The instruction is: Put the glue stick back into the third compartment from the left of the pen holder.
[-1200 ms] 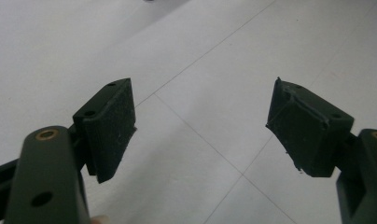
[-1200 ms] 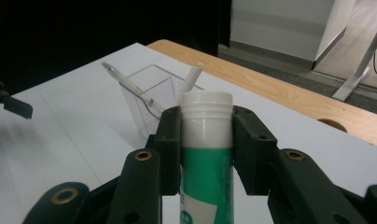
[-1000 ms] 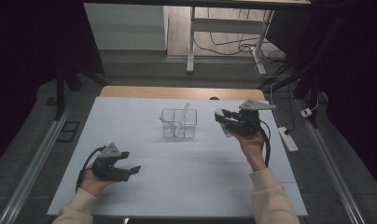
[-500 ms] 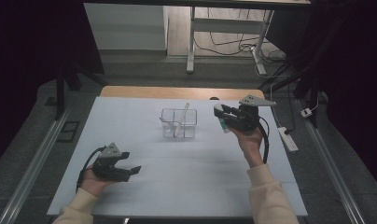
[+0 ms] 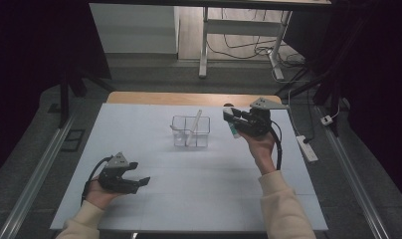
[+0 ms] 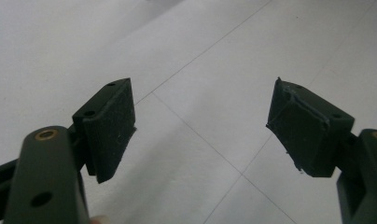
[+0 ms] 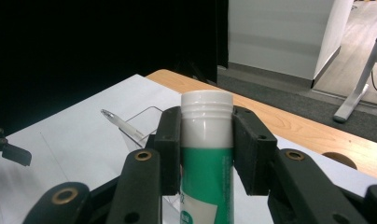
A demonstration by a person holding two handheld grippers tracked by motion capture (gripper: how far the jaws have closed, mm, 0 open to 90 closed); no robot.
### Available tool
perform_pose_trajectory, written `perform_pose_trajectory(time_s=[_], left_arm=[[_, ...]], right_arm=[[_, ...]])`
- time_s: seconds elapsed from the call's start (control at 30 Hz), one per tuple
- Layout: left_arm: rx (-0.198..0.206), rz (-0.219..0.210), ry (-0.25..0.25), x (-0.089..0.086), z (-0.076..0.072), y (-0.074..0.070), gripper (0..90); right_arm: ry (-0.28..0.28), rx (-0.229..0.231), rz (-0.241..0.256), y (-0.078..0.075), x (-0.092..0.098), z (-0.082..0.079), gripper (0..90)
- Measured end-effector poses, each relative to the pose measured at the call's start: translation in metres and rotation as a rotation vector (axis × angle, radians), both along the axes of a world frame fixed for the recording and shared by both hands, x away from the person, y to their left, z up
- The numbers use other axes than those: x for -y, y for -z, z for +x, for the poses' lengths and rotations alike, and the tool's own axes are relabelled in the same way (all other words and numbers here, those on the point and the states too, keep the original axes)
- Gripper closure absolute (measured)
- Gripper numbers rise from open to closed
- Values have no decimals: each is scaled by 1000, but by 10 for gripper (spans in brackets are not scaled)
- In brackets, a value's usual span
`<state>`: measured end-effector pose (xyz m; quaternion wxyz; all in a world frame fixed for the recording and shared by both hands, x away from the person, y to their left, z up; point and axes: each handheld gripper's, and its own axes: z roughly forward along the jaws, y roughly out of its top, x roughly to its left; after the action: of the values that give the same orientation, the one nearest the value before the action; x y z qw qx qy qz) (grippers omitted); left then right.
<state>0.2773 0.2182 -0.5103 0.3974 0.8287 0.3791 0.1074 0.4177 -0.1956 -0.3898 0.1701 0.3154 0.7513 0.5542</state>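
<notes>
Right gripper (image 7: 206,144) is clamping a green tube with white cap (image 7: 207,154), holding it raised just right of the clear organiser box (image 5: 190,131); a pen (image 5: 193,127) is leaning inside the box; left gripper (image 6: 200,126) is resting low over the white table (image 5: 214,199), jaws spread wide on nothing.

Bright table, dark surroundings, near claws blurred

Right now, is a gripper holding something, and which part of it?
Yes. The right gripper holds a green and white tube just below its white cap. The left gripper is open, holding nothing.
</notes>
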Motion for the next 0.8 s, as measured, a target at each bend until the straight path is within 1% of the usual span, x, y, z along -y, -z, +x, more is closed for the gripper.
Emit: perform_pose_trajectory(time_s=[0.1, 0.43, 0.57, 0.8], left_arm=[[-1, 0, 1, 0, 0, 0, 232], [0, -2, 2, 0, 0, 0, 231], [-1, -2, 1, 0, 0, 0, 231], [-1, -2, 3, 0, 0, 0, 232]], right_arm=[[-7, 0, 2, -1, -4, 2, 646], [-5, 6, 0, -4, -18, 8, 646], [-10, 3, 5, -4, -25, 11, 646], [-10, -4, -6, -2, -33, 17, 646]])
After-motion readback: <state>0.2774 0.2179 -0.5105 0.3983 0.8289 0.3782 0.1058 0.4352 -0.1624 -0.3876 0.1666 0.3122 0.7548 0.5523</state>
